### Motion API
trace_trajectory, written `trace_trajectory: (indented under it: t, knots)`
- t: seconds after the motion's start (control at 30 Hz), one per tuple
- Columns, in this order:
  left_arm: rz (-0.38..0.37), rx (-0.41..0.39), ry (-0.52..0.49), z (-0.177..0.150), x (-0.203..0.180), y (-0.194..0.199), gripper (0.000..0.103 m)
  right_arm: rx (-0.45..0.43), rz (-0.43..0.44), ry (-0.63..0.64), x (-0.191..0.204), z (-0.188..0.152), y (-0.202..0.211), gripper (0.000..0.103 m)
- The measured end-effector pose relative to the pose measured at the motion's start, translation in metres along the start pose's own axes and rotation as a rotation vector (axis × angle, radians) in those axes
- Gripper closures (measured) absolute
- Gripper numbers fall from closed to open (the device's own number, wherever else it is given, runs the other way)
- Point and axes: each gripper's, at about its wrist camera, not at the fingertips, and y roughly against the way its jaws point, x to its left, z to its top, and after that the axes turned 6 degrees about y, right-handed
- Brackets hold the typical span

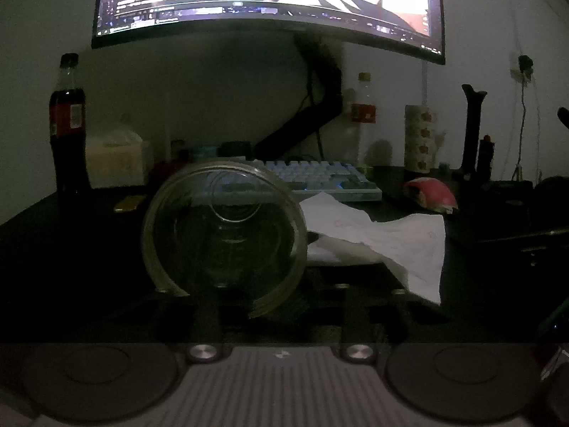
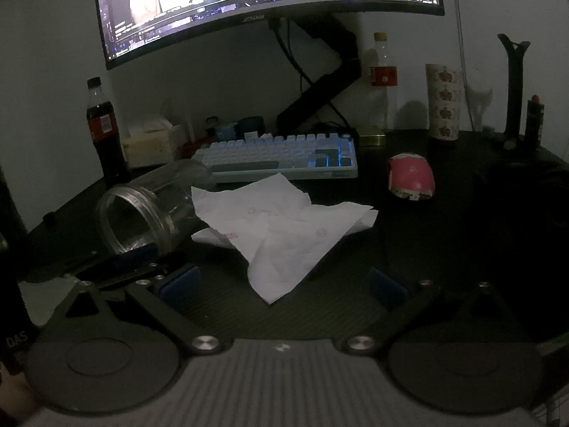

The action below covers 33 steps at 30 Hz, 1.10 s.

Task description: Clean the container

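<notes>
Jaws of right gripper (image 2: 282, 286) spread wide, empty, above crumpled white tissue (image 2: 281, 227); left gripper (image 1: 281, 295) state unclear. Clear glass jar (image 1: 224, 238) on its side on dark table (image 2: 444, 249), touching tissue.

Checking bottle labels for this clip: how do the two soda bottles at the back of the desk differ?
The left bottle has a black cap and holds dark drink up to its shoulder; the right bottle has a yellowish cap and looks clear and nearly empty. The left one stands beside the tissue box, the right one behind the keyboard's far end. Both stand upright with red labels.
</notes>
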Motion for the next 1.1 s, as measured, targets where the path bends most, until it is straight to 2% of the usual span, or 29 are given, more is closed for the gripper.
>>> trace_trajectory:
  t: [0.03, 0.07, 0.1, 0.13, 0.3, 0.4, 0.43, 0.47, 0.63, 0.73, 0.93, 1.1]
  knots:
    - [-0.003, -0.004, 0.0, 0.0, 0.0, 0.002, 0.047, 0.0, 0.0, -0.002, 0.0, 0.0, 0.0, 0.0]
    - [-0.01, -0.008, 0.001, 0.0, 0.0, 0.004, 0.039, 0.0, 0.0, -0.005, -0.001, 0.0, 0.0, 0.0]
    - [-0.017, -0.008, 0.0, 0.001, -0.001, 0.006, 0.024, 0.0, 0.0, -0.008, 0.0, 0.0, 0.0, 0.0]
    - [-0.022, -0.009, -0.005, 0.002, -0.002, 0.009, 0.016, -0.001, 0.0, -0.01, 0.0, 0.0, 0.0, 0.0]
    - [0.007, -0.001, -0.047, 0.01, -0.004, 0.022, 0.008, -0.009, 0.003, -0.014, -0.003, 0.001, 0.002, 0.0]
    - [0.058, 0.05, -0.073, 0.018, -0.004, 0.033, 0.008, -0.013, -0.001, -0.022, -0.005, 0.003, 0.004, 0.0]
    - [0.077, 0.061, -0.078, 0.021, -0.003, 0.038, 0.005, -0.014, -0.003, -0.026, -0.006, 0.003, 0.004, 0.0]
    - [0.087, 0.068, -0.066, 0.026, -0.001, 0.043, 0.0, -0.016, -0.005, -0.029, -0.006, 0.003, 0.005, 0.0]
    - [0.128, 0.152, 0.07, 0.044, 0.015, 0.06, 0.0, -0.023, -0.014, -0.046, -0.01, 0.005, 0.007, 0.0]
    - [0.161, 0.119, 0.075, 0.046, 0.015, 0.067, 0.0, -0.023, -0.013, -0.026, -0.004, 0.004, 0.011, 0.0]
    - [0.123, 0.137, 0.028, 0.042, 0.005, 0.068, 0.0, -0.008, 0.001, 0.005, 0.002, 0.002, 0.009, 0.0]
    - [0.13, 0.135, 0.013, 0.041, 0.001, 0.068, 0.0, 0.002, 0.004, -0.001, 0.0, 0.002, 0.007, 0.0]
